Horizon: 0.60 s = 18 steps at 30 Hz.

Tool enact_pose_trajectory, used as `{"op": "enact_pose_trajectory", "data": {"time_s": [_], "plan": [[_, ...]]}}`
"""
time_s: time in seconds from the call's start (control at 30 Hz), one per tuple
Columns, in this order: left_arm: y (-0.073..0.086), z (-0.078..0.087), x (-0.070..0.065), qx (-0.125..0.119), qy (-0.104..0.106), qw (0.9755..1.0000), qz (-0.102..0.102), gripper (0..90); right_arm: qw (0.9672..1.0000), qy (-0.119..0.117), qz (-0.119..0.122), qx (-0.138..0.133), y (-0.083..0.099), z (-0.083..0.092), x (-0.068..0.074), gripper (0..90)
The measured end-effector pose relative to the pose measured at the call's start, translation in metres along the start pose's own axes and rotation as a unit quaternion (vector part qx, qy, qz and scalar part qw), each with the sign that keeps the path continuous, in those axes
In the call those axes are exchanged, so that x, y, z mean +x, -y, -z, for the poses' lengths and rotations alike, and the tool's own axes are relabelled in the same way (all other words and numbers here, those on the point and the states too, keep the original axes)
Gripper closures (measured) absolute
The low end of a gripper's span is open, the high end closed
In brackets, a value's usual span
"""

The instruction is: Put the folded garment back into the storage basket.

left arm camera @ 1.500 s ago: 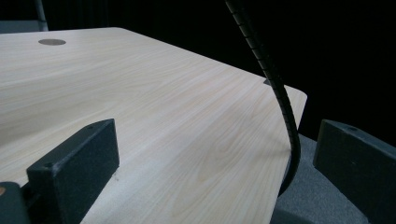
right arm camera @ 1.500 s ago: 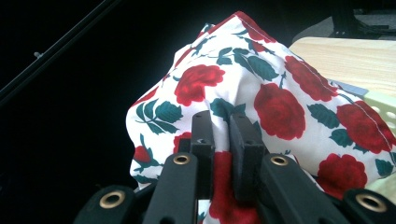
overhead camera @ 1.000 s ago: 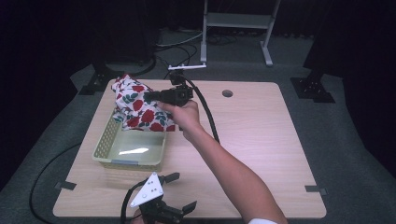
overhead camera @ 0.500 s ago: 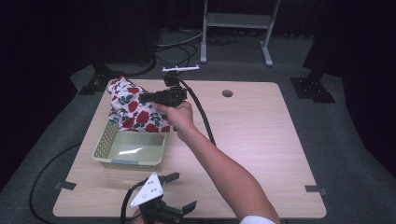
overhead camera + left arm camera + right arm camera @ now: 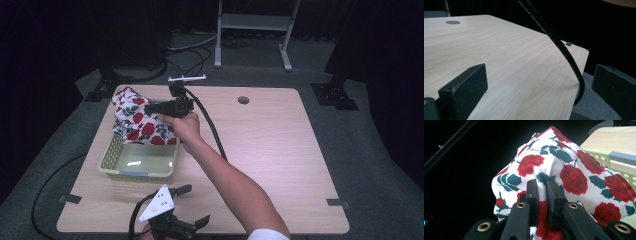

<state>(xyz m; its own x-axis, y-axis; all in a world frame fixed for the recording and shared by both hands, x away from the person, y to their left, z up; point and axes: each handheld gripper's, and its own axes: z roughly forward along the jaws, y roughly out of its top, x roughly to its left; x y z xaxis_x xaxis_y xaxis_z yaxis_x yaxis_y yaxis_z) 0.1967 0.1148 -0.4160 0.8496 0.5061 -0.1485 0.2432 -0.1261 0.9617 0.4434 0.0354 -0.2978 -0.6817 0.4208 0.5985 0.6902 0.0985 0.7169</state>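
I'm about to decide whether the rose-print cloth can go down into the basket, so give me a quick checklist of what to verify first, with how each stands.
1. Right gripper pinching the rose-print cloth: ok, jaws closed on a fold.
2. Cloth clear of the table: cannot tell; it drapes over the far rim of the basket.
3. Basket free to receive: ok, its floor looks bare.
4. Left gripper out of the way: ok, it rests open at the table's near edge.
5. Right gripper's cable clear of the basket: ok, it runs across the table beside the arm.
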Motion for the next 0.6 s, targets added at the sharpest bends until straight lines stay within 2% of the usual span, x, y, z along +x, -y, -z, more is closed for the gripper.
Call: {"op": "enact_pose_trajectory", "data": {"time_s": [0.6], "plan": [[0.000,0.000,-0.001,-0.003,0.001,1.0000,0.003,0.0,0.9996,-0.008,-0.025,0.010,0.014,-0.025,-0.015,81.2]]}}
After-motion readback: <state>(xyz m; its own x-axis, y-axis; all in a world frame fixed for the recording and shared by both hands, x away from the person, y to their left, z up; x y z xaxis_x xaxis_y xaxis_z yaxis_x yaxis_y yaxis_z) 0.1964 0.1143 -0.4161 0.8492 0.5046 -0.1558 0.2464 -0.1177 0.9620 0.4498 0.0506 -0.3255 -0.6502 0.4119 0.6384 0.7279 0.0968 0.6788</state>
